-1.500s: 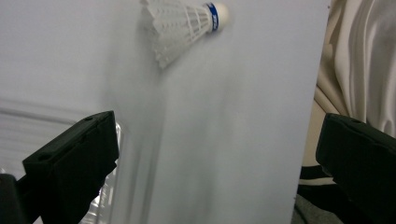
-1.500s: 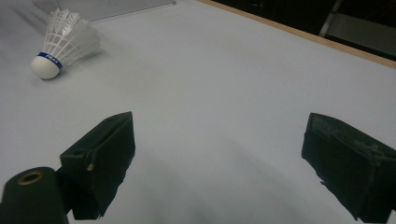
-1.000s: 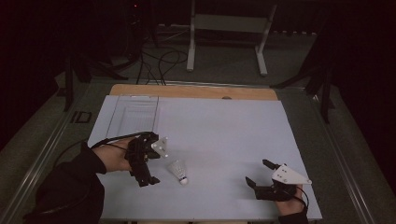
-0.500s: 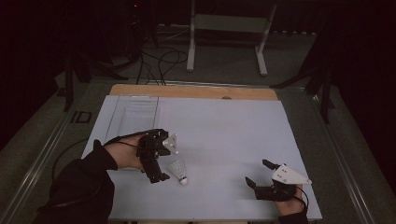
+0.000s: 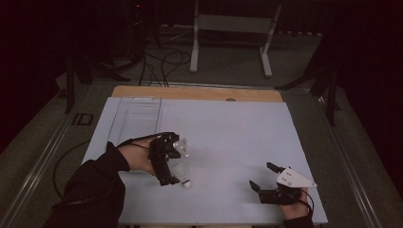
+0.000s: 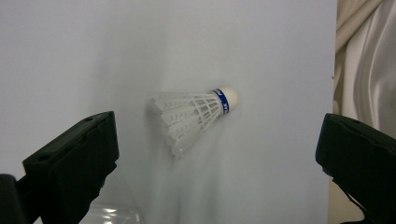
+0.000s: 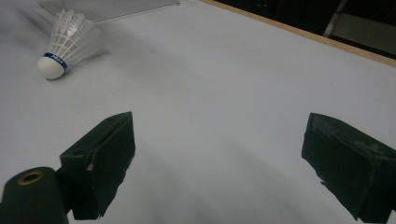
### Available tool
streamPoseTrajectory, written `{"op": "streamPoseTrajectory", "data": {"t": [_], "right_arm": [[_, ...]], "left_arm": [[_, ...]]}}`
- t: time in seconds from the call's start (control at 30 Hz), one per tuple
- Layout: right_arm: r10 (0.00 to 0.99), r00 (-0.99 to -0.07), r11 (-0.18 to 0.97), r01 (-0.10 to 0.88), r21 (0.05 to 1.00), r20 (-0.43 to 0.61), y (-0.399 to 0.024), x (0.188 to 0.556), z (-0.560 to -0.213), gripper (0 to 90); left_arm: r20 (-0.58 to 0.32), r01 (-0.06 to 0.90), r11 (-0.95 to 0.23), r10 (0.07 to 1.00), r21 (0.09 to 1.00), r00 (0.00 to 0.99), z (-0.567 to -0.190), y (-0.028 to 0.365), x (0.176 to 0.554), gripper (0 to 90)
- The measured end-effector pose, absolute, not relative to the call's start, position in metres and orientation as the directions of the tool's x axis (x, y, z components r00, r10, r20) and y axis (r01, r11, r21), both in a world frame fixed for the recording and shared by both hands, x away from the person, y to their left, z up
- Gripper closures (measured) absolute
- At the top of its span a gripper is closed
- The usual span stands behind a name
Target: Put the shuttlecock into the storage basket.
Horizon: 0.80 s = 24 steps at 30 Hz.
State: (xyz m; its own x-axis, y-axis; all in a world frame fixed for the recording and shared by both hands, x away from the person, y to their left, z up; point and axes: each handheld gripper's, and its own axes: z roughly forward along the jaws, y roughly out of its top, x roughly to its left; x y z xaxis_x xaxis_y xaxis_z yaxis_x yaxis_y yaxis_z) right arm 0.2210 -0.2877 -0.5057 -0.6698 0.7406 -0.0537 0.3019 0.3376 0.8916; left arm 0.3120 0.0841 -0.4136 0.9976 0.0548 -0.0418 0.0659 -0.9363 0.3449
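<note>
A white feathered shuttlecock point(image 5: 183, 175) with a blue band lies on its side on the white mat point(image 5: 228, 137), cork toward the near edge. My left gripper point(image 5: 172, 168) hovers right over it, open; in the left gripper view the shuttlecock point(image 6: 196, 114) lies between and beyond the two wide-apart jaws of the left gripper point(image 6: 217, 154), untouched. My right gripper point(image 5: 261, 174) rests low at the near right of the mat, open and holding nothing. In the right gripper view the shuttlecock point(image 7: 65, 42) sits far off at the upper left, beyond the spread jaws of the right gripper point(image 7: 219, 149).
A clear plastic sheet point(image 5: 138, 118) lies flat at the mat's back left. A wooden strip point(image 5: 199, 93) runs along the far edge. A metal stand point(image 5: 230, 28) and cables point(image 5: 161, 61) are on the floor behind. Pale cloth point(image 6: 369, 56) hangs past the mat's edge.
My left gripper has moved right and toward the near edge, coming over the shuttlecock. The shuttlecock and the right gripper have stayed put.
</note>
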Motion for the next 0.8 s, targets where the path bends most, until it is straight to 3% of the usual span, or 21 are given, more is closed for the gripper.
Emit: {"op": "streamPoseTrajectory", "data": {"t": [0.57,0.8], "right_arm": [[0.738,-0.673,0.341,0.304,0.89,-0.053,-0.288,0.221,-0.506,9.6],[0.736,-0.675,0.34,0.305,0.89,-0.05,-0.288,0.221,-0.506,9.6]], "left_arm": [[-0.087,0.114,-0.954,0.093,0.277,0.992,-0.451,0.079,0.329,9.3],[-0.104,0.112,-0.96,0.089,0.255,0.991,-0.462,0.078,0.333,23.2]]}}
